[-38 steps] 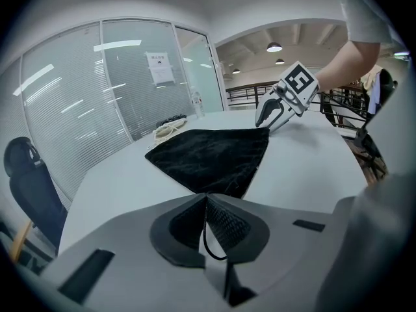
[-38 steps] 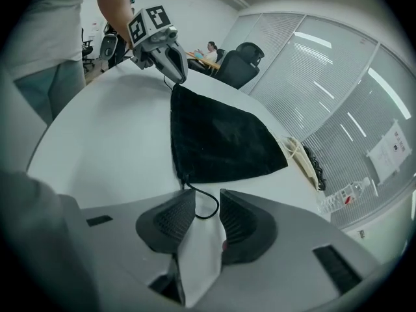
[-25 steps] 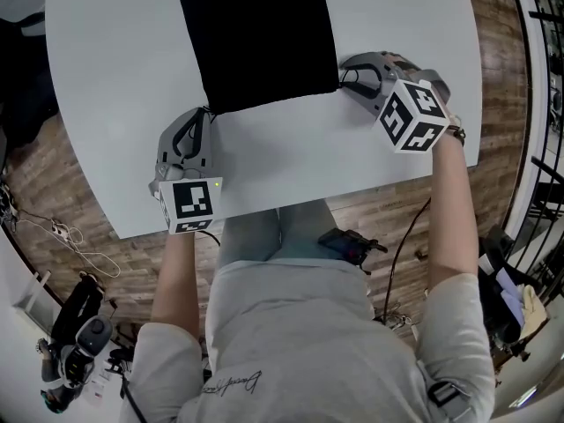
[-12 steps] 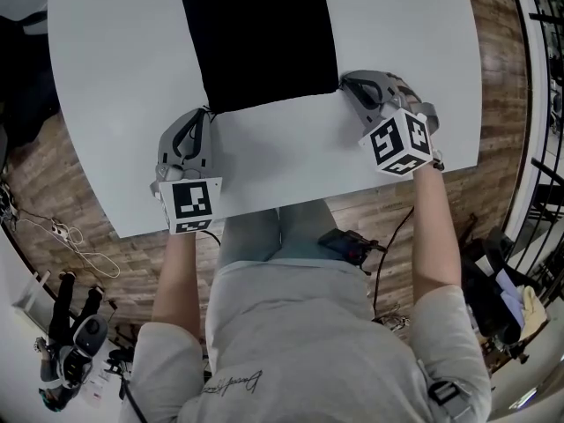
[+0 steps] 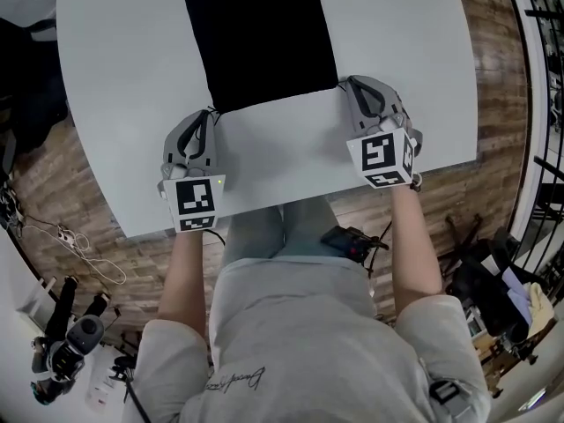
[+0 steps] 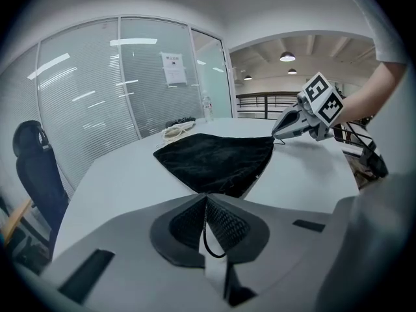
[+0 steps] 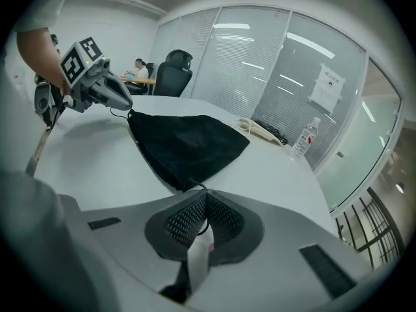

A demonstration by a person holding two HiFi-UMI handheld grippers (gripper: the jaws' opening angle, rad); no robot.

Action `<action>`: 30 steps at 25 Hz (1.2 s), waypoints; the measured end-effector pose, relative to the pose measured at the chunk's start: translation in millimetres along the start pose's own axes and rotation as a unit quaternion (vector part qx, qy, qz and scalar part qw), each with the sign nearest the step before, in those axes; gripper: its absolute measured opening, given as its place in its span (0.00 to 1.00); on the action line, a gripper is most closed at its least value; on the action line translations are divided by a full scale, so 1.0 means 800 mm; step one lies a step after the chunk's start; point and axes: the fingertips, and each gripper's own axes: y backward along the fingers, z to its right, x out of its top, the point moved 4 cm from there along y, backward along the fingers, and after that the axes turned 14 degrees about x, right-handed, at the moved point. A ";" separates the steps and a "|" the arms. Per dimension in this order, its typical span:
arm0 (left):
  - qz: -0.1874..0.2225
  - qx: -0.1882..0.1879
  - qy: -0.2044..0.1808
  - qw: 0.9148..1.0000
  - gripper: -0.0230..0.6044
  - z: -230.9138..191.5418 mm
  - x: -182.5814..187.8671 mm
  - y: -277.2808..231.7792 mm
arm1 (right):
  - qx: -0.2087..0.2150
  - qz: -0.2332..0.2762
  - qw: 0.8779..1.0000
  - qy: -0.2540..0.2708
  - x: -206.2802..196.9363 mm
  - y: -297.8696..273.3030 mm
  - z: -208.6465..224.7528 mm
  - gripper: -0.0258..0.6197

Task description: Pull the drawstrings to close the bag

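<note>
Clamped shut, the left gripper (image 6: 206, 199) is pinching a thin black cord, the left drawstring (image 6: 204, 233), right at the bag's near left corner. The right gripper (image 7: 205, 195) is doing the same at the near right corner: its jaws have just been closing, and they are now pressing together on the right drawstring (image 7: 203, 225). Between the two grippers the black bag (image 5: 260, 33) is lying flat on the white counter (image 5: 123, 86), its near edge running straight from one corner to the other and its body stretching away from the person. Farther along the counter a coiled cable (image 7: 263, 130) and a clear bottle (image 7: 304, 140) are sitting beside a glass wall (image 7: 260, 64).
</note>
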 end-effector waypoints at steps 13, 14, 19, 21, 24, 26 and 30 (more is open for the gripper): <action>0.031 0.001 0.020 0.999 0.06 -0.018 0.048 0.036 | -0.021 0.037 0.998 -0.041 0.031 0.059 0.002 0.08; 0.034 0.002 0.019 0.999 0.06 -0.020 0.053 0.040 | -0.023 0.040 0.998 -0.043 0.035 0.065 0.002 0.08; 0.051 -0.001 0.013 0.999 0.06 -0.029 0.073 0.061 | -0.027 0.052 0.997 -0.051 0.045 0.091 -0.003 0.08; 0.054 -0.005 0.012 0.998 0.06 -0.031 0.080 0.066 | -0.029 0.057 0.997 -0.053 0.050 0.100 -0.004 0.07; 0.059 -0.012 0.015 0.998 0.06 -0.033 0.089 0.074 | -0.032 0.064 0.996 -0.048 0.062 0.115 -0.005 0.07; 0.062 -0.016 0.019 0.998 0.06 -0.033 0.095 0.080 | -0.033 0.067 0.996 -0.046 0.068 0.125 -0.008 0.07; 0.070 -0.014 0.015 0.997 0.06 -0.036 0.108 0.091 | -0.039 0.070 0.996 -0.048 0.076 0.137 -0.012 0.08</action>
